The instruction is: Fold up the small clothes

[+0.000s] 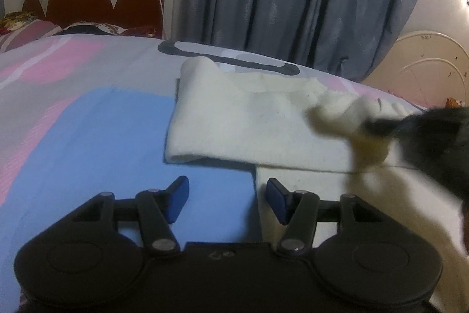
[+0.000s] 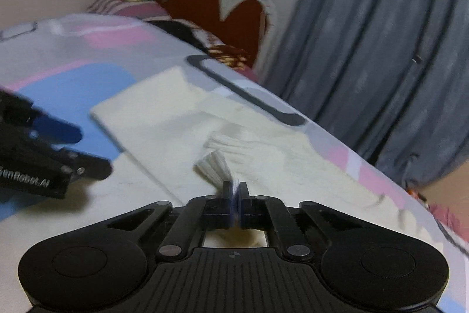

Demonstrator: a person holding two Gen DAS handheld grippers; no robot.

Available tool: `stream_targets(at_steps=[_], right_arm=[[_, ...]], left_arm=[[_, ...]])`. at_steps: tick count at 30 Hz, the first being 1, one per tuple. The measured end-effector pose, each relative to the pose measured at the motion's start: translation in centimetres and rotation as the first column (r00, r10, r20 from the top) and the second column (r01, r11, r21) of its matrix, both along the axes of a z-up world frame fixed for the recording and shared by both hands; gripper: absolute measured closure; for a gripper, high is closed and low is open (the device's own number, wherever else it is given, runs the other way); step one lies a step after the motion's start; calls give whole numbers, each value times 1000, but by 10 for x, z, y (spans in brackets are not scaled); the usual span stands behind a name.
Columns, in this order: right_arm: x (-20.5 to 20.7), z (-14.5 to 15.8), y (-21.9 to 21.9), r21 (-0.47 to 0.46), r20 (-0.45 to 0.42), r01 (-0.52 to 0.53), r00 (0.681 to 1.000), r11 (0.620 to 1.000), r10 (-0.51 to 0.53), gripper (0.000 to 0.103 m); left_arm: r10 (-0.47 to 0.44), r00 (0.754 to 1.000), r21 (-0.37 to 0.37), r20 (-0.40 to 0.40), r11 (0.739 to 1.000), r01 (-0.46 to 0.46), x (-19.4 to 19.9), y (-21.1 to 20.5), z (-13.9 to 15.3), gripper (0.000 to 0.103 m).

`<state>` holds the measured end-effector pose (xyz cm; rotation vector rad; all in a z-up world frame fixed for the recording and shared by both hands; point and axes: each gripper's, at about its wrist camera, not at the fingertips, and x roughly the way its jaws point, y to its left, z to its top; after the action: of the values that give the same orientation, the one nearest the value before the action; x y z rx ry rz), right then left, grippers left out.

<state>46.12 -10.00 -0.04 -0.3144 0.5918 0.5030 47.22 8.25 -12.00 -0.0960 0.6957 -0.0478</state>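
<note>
While your right gripper [image 2: 235, 191] is pinched tight on a ribbed cuff [image 2: 215, 166] of the cream garment [image 1: 249, 125], the rest lies ahead and to its left, flat on the bedspread [image 1: 88, 122]. Long axis runs left-right across your left gripper's [image 1: 227, 197] view. Left claw's spread, nothing between the pads, hovering just short of the near folded edge. R hand's nearer the sleeve end. Plenty of open bed to the left; far bed edge close behind the garment.

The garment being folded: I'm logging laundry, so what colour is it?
Cream-white garment, plain with no print; clearest in the left wrist view.
</note>
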Motion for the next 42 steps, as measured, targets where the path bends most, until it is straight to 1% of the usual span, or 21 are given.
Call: stream_targets(at_steps=[2, 3, 4, 6, 8, 9, 11, 16, 17, 20, 24, 26, 28, 29, 30, 32, 35, 36, 39, 40, 42], right_arm=[[5, 13, -29, 72, 22, 128, 991, 989, -130, 102], [7, 20, -49, 126, 20, 202, 978, 971, -206, 102], [9, 24, -74, 182, 0, 294, 954, 938, -299, 102], [12, 21, -113, 227, -56, 434, 900, 872, -433, 102], [15, 9, -146, 263, -143, 502, 865, 824, -481, 102], [16, 4, -155, 264, -165, 520, 854, 812, -493, 102], [14, -2, -169, 302, -212, 531, 847, 791, -487, 102], [13, -4, -183, 343, -245, 540, 841, 769, -482, 102], [13, -3, -183, 341, -247, 541, 841, 769, -482, 101], [15, 4, -185, 337, -243, 540, 841, 771, -483, 101], [4, 10, -195, 392, -213, 528, 849, 753, -484, 101], [3, -4, -198, 367, -254, 548, 836, 751, -486, 101], [7, -25, -200, 312, -340, 585, 804, 748, -487, 101], [6, -31, -203, 317, -372, 601, 790, 733, -486, 101], [4, -33, -206, 343, -380, 610, 785, 714, -488, 101], [7, -33, -208, 345, -381, 621, 778, 704, -499, 100], [18, -29, -203, 323, -379, 619, 778, 715, -502, 100], [23, -23, -200, 320, -362, 600, 792, 733, -491, 100], [28, 17, -186, 352, -224, 494, 869, 795, -441, 100], [24, 37, -184, 396, -155, 451, 891, 800, -426, 100], [15, 61, -184, 449, -57, 392, 909, 803, -413, 101]], left_arm=[[-1, 1000, 20, 2, 1000, 1, 2, -1, -1, 47], [-4, 1000, 25, 4, 1000, 4, 3, -2, -2, 47], [-6, 1000, 29, 7, 1000, 6, 4, -2, -2, 47], [-6, 1000, 32, 11, 999, 6, 5, -3, -3, 48], [-10, 1000, 43, 16, 999, 10, 6, -5, -3, 51], [-13, 1000, 46, 21, 999, 12, 7, -6, -3, 52], [-16, 999, 38, 39, 999, 15, 9, -8, -1, 61], [-44, 998, 68, 37, 997, 42, 21, -17, 3, 65], [-49, 998, 70, 28, 996, 47, 24, -18, 1, 69], [-56, 998, 75, 9, 996, 55, 27, -19, -3, 70], [-60, 998, 92, 13, 994, 59, 24, -20, -4, 70], [-59, 998, 93, 11, 994, 58, 24, -19, -3, 70], [-63, 998, 94, 8, 994, 62, 23, -19, -3, 70], [-66, 998, 95, 7, 993, 65, 23, -19, -3, 70], [-69, 998, 97, 6, 993, 68, 23, -19, -2, 70], [-70, 998, 99, 4, 993, 69, 23, -19, -2, 70], [-60, 998, 92, 13, 994, 58, 23, -18, -2, 69], [-52, 998, 86, 27, 995, 50, 22, -17, -1, 70], [-24, 997, 71, 74, 997, 18, 17, -14, 0, 70], [-25, 998, 70, 60, 997, 20, 19, -13, -2, 70], [-29, 998, 72, 52, 997, 25, 20, -14, -5, 70]])
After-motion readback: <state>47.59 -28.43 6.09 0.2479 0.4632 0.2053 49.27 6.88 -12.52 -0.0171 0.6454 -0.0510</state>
